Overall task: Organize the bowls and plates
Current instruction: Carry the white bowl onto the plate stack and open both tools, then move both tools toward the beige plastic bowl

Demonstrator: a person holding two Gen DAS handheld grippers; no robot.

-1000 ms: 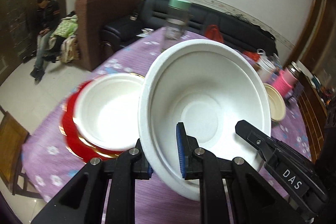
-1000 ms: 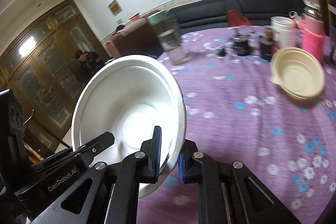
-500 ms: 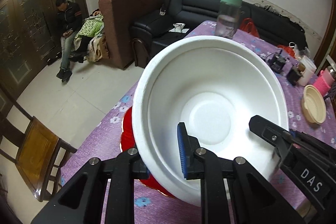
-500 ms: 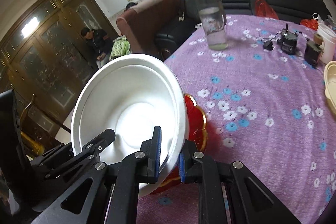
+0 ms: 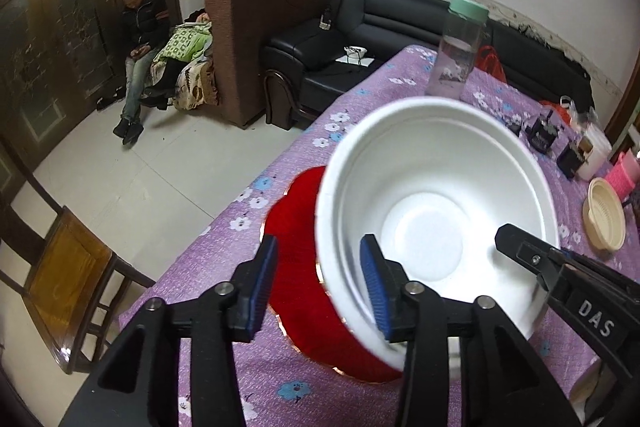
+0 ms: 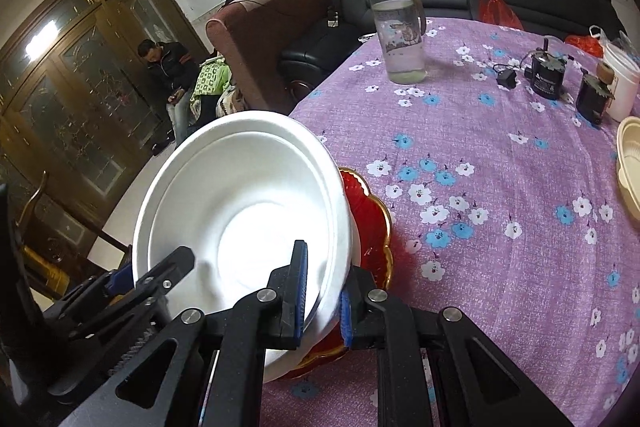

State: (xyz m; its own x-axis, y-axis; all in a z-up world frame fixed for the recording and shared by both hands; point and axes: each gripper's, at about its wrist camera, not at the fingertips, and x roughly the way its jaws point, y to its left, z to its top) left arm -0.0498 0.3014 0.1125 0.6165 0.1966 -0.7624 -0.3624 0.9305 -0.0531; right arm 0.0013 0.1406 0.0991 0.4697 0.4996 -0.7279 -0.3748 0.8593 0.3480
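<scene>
On right gripper (image 5: 516,247), "DAS" label, white bowl (image 5: 436,215)

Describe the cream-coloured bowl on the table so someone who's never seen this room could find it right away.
Start at the table with the purple flowered cloth. Go to its far right side, near the white cup and pink container. The cream bowl sits alone there, yellowish and ribbed inside, unlike the plain white bowl over the red plate.

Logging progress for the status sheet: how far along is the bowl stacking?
Done: white bowl sits, apparently nested in a second one, on the red plate. In hand: right gripper clamps its rim; left gripper open astride the rim. Left: release, then the beige bowl, apart on the tablecloth.
</scene>
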